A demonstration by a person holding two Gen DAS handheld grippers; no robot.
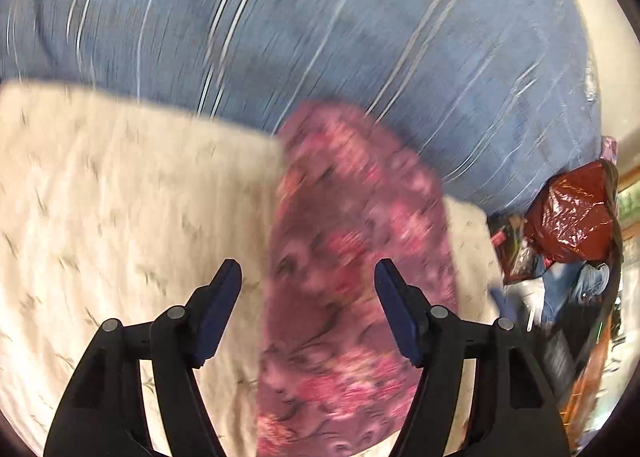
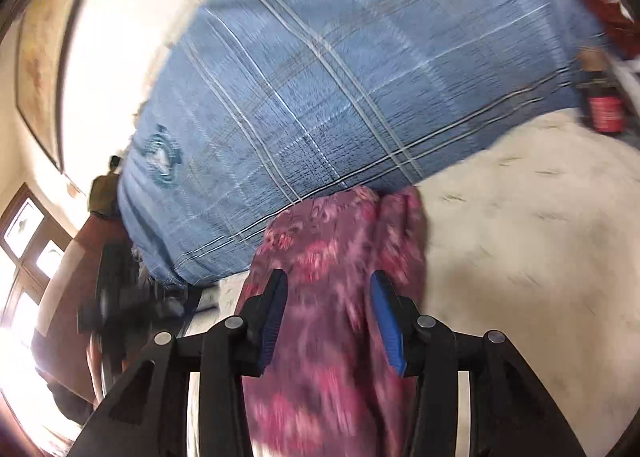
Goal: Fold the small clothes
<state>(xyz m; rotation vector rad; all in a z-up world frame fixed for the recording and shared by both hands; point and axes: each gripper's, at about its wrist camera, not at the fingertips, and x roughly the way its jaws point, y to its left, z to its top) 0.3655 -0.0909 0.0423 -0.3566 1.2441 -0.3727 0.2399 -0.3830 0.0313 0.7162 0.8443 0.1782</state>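
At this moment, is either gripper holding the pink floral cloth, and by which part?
Neither. The left gripper and right gripper both stand open, with the pink floral cloth lying between their fingers, unclamped.

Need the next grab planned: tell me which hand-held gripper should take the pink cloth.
Right, probably: the right hand-held gripper straddles the pink cloth, while the left hand-held gripper has it only by one finger.

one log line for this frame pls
left gripper: open, over pink garment | right gripper: open, astride garment | garment on cream sheet | blue blanket behind | frames blurred
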